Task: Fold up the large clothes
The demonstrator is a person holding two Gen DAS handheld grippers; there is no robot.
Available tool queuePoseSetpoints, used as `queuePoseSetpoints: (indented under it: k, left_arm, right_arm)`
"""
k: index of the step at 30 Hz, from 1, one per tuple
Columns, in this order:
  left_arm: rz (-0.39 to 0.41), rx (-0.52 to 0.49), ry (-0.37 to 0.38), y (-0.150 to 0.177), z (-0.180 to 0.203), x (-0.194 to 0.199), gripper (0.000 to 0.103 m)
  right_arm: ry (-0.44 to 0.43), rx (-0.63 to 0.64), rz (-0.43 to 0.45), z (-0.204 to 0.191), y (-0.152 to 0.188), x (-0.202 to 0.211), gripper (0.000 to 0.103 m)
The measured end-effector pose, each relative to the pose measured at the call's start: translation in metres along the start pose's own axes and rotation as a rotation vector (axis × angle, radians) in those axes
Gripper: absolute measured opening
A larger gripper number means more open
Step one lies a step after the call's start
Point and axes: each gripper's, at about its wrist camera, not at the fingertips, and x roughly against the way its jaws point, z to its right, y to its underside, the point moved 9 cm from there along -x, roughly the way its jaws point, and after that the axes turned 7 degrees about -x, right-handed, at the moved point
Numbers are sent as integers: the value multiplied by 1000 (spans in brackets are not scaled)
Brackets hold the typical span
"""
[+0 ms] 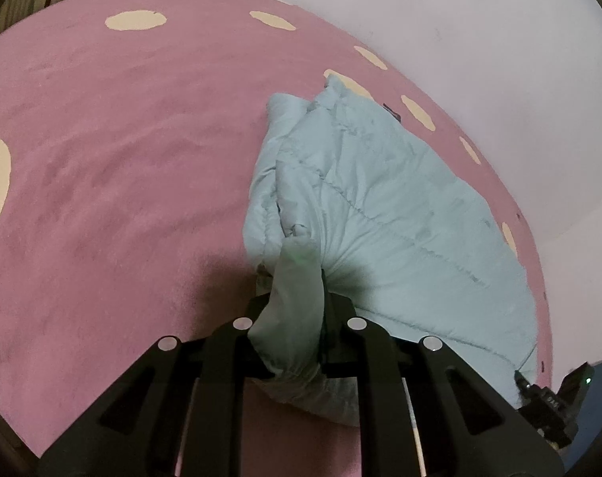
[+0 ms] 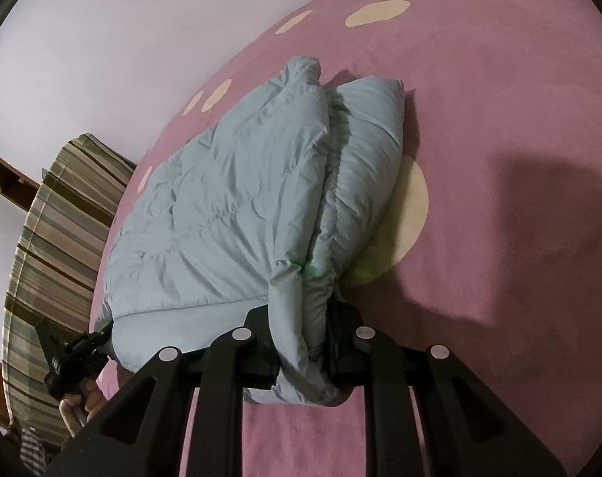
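Both grippers, left (image 1: 297,298) and right (image 2: 301,314), are clamping bunched near corners of the jacket (image 2: 229,198) on the blanket (image 2: 499,119), probably for lifting it into another fold.

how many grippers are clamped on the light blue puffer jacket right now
2. The left gripper pinches one bunched edge of the light blue puffer jacket lying on the pink spotted blanket; the right gripper pinches another edge.
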Motion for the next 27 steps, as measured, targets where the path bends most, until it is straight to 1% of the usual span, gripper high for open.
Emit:
queuePoseSetpoints:
  k: [5, 7, 9, 11, 15, 17, 18, 23, 27]
  left_arm:
    - [8, -31, -23, 3, -2, 2, 16]
    - [11, -41, -34, 4, -1, 4, 18]
    - [14, -58, -48, 4, -1, 4, 22]
    - [16, -71, -63, 4, -2, 5, 28]
    - [21, -69, -65, 4, -5, 8, 33]
    - [25, -80, -87, 4, -8, 10, 42]
    - [28, -87, -98, 4, -9, 11, 44]
    - [35, -118, -141, 4, -13, 15, 57]
    - [36, -138, -166, 3, -17, 19, 63]
  right_arm:
    - [5, -9, -5, 2, 2, 1, 21]
    - [10, -14, -7, 4, 3, 2, 26]
    - [13, -23, -6, 7, 4, 5, 30]
    - [15, -29, -2, 9, 4, 7, 33]
    - [29, -39, 9, 16, 2, 14, 42]
    - [41, -47, 21, 21, -1, 19, 46]
    - [45, -50, 26, 24, -2, 21, 48]
    - [68, -63, 52, 33, -9, 32, 50]
    - [126, -41, 108, 38, -19, 46, 50]
